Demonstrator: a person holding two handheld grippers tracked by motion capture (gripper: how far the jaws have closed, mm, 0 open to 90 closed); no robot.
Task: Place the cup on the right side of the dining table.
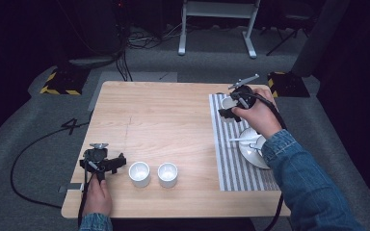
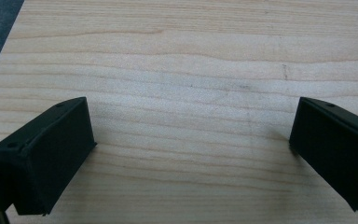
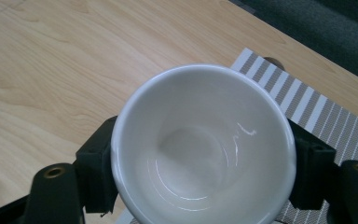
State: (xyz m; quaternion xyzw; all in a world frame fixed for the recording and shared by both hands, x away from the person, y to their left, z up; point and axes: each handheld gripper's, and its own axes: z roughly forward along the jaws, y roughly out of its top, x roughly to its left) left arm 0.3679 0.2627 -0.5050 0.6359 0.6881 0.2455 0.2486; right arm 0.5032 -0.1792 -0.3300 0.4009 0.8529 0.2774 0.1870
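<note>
My right gripper (image 1: 229,108) is at the far end of the striped mat (image 1: 231,161), shut on a white cup (image 1: 227,102). In the right gripper view the empty cup (image 3: 200,140) sits upright between the jaws, one on each side of its wall, above the mat's corner (image 3: 307,107). My left gripper (image 1: 119,162) rests low near the table's front left, jaws wide open over bare wood (image 2: 191,70) with nothing between them. Two more white cups (image 1: 139,173) (image 1: 167,174) stand side by side just right of it.
A white plate (image 1: 251,153) with a white spoon (image 1: 243,139) across it lies on the mat under the person's right forearm. The wooden table (image 1: 164,115) has open room across its middle and far left. Grey floor surrounds it.
</note>
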